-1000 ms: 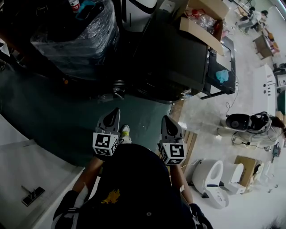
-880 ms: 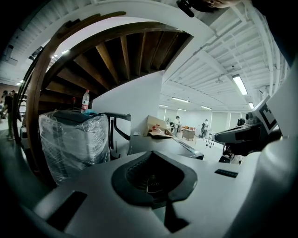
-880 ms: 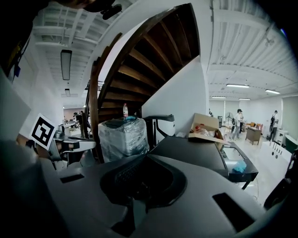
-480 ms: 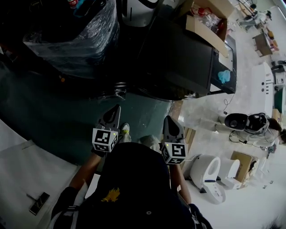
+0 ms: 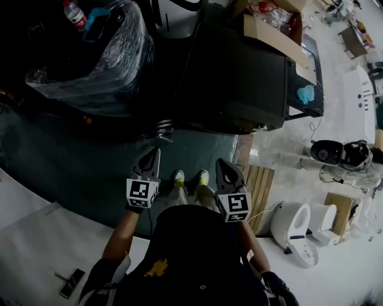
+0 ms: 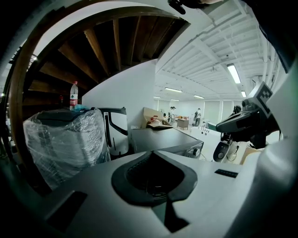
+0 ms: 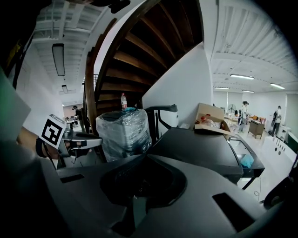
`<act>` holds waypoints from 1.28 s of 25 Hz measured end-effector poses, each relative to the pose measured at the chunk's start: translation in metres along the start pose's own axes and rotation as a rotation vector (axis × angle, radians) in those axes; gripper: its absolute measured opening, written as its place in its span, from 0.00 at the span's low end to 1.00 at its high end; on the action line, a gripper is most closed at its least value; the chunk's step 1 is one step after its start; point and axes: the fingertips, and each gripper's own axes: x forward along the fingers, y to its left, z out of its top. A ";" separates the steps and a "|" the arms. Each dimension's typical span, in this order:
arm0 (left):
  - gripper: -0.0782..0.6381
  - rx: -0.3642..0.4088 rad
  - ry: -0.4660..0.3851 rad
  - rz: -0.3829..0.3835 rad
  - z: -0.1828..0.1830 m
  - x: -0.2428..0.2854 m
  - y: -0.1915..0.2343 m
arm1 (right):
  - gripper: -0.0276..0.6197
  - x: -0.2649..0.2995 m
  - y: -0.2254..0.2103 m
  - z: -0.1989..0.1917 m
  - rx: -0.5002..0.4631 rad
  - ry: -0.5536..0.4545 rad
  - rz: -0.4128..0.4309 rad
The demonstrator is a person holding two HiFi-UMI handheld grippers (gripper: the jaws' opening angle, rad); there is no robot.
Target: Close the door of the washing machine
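The washing machine (image 5: 239, 72) is a dark box at the top centre of the head view. Its door (image 5: 311, 75) swings out open on the machine's right side, with a blue cloth (image 5: 306, 94) showing by it. In the right gripper view the machine (image 7: 200, 146) is ahead and the open door (image 7: 244, 155) is to the right. My left gripper (image 5: 149, 160) and right gripper (image 5: 225, 168) are held side by side over the green floor, short of the machine. Both are shut and hold nothing. The left gripper view has the machine (image 6: 163, 139) ahead.
A plastic-wrapped appliance (image 5: 96, 60) with a water bottle (image 5: 75, 15) on top stands left of the machine. A cardboard box (image 5: 269, 30) sits on the machine's top. A wooden pallet (image 5: 260, 188), a toilet (image 5: 293, 224) and a wheeled device (image 5: 341, 155) are to the right. My shoes (image 5: 191, 178) show between the grippers.
The person has stepped toward the machine, and both shoes now show between the grippers. Both grippers have dropped a little, moved along with the body, and stayed shut.
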 end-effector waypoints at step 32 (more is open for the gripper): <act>0.40 0.183 0.605 -0.130 -0.235 0.125 0.108 | 0.08 0.036 0.025 -0.030 0.086 0.061 0.075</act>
